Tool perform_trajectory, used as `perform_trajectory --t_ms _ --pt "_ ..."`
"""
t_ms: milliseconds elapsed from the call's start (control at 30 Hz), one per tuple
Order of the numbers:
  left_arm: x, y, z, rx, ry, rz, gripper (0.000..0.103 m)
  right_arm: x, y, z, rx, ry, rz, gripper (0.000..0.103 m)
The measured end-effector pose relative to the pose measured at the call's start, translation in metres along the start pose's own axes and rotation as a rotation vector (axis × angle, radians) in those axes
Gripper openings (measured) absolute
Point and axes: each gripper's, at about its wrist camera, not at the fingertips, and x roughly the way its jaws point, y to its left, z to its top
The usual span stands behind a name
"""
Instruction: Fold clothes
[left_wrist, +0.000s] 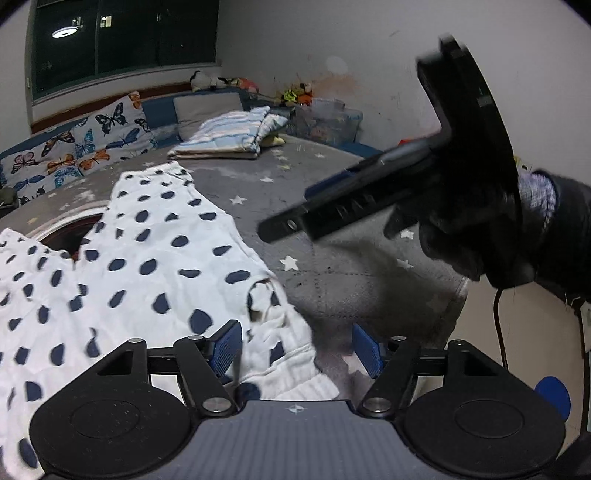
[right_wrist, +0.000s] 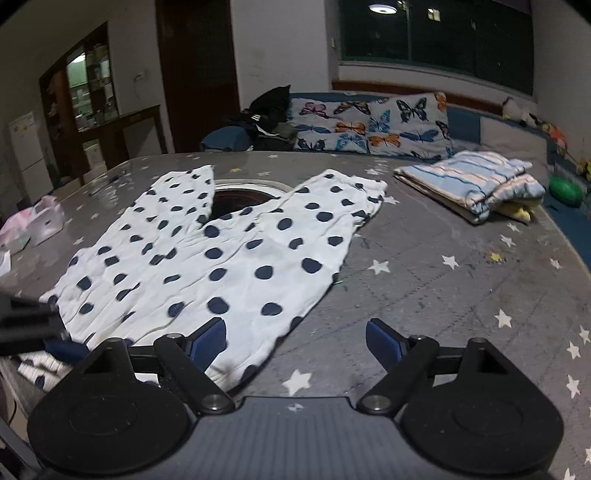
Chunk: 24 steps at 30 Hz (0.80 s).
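White navy-dotted pants (right_wrist: 207, 254) flat on grey star mat (right_wrist: 424, 277), legs pointing away toward butterfly cushions (right_wrist: 369, 125). Left gripper (left_wrist: 297, 349) spread over waistband corner; right gripper (right_wrist: 295, 345) spread, empty.

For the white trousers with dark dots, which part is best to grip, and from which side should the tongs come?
Probably the waistband hem of the dotted trousers, at the edge nearest both cameras. They lie flat on the grey star cover, legs pointing away. That hem already lies by the open right tongs and between the open left tongs, so coming low from the near side suits.
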Motion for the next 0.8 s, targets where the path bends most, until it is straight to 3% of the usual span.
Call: perform_trajectory --t_ms 100,167,267,500,800 --pt "0.014 0.0 -0.001 0.006 0.034 0.009 0.046 0.009 -0.01 0.005 0.03 0.018 0.007 0.083" --pt "0.022 0.004 -0.003 -0.005 0.066 0.009 0.027 0.015 -0.016 0.008 0.05 0.03 0.013 0.08" --pt "0.02 0.016 -0.003 -0.054 0.072 -0.025 0.015 0.027 -0.025 0.015 0.067 0.041 0.009 0.075" --pt "0.007 0.039 -0.002 -0.167 0.064 -0.168 0.013 0.068 -0.053 0.05 0.113 0.041 -0.017 0.067" --pt "0.005 0.058 0.0 -0.245 0.064 -0.228 0.013 0.158 -0.086 0.105 0.132 0.048 -0.048 0.06"
